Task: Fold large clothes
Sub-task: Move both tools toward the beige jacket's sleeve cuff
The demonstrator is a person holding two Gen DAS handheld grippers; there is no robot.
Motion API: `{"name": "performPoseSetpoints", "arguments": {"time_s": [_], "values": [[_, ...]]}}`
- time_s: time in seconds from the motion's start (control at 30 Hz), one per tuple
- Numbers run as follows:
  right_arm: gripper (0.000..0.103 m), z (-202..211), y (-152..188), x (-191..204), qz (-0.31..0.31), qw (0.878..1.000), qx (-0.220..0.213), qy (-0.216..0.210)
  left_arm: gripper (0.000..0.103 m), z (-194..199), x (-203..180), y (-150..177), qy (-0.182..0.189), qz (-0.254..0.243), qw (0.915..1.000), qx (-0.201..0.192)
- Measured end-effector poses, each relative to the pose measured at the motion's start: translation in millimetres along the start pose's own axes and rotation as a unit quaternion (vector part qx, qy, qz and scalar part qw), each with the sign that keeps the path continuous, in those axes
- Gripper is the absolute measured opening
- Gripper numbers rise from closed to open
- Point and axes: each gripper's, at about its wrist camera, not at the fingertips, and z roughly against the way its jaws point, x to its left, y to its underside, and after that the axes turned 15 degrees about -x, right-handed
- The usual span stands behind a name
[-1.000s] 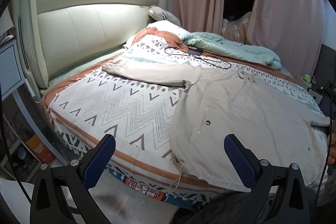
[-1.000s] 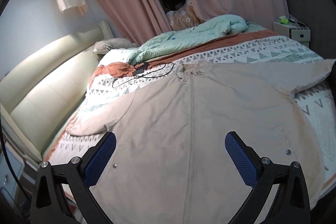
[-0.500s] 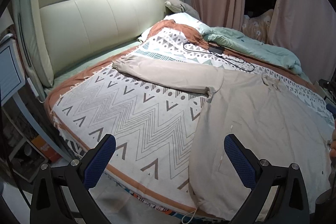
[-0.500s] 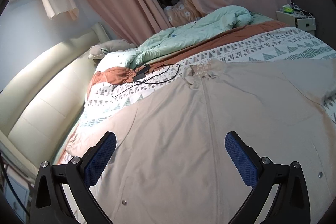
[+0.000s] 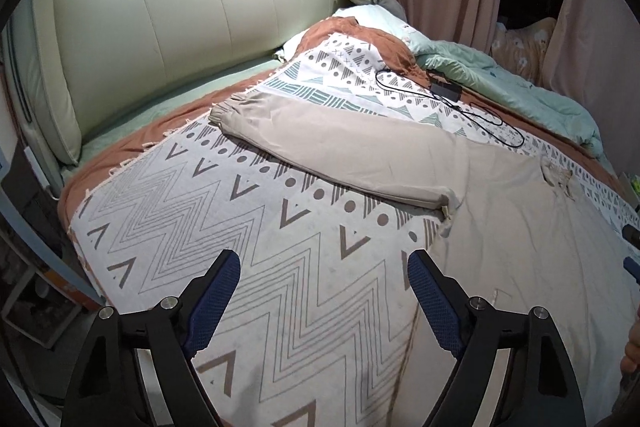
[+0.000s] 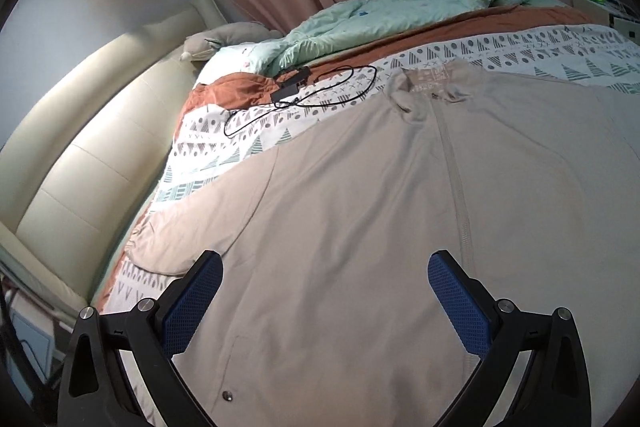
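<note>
Jacket (image 6: 400, 207) is laid flat and unfolded across the bed (image 5: 240, 247), one sleeve (image 5: 332, 155) stretched toward the headboard edge. No fold is made yet. Left gripper (image 5: 324, 291) and right gripper (image 6: 324, 287) are held wide open, empty.

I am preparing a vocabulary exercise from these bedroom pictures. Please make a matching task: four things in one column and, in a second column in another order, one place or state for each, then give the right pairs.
Things:
1. jacket
2. black cable
3. green quilt
4. left gripper

Places or states:
A. bunched up at the far side of the bed
B. open, holding nothing, over the patterned blanket
C. spread flat, one sleeve stretched toward the headboard
D. lying in loops beyond the jacket's collar

Pairs: 1-C, 2-D, 3-A, 4-B
</note>
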Motion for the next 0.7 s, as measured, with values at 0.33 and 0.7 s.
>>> {"name": "performPoseSetpoints", "arguments": {"time_s": [0.33, 0.7], "values": [[0.103, -30.1, 4.1, -19.0, 0.002, 0.999, 0.037, 0.022, 0.075, -74.8, 28.7, -24.9, 0.003, 0.048, 0.9982, 0.036], [0.096, -55.9, 23.3, -38.3, 0.011, 0.996, 0.063, 0.067, 0.067, -176.6, 78.1, -42.0, -0.001, 0.11, 0.9916, 0.069]]}}
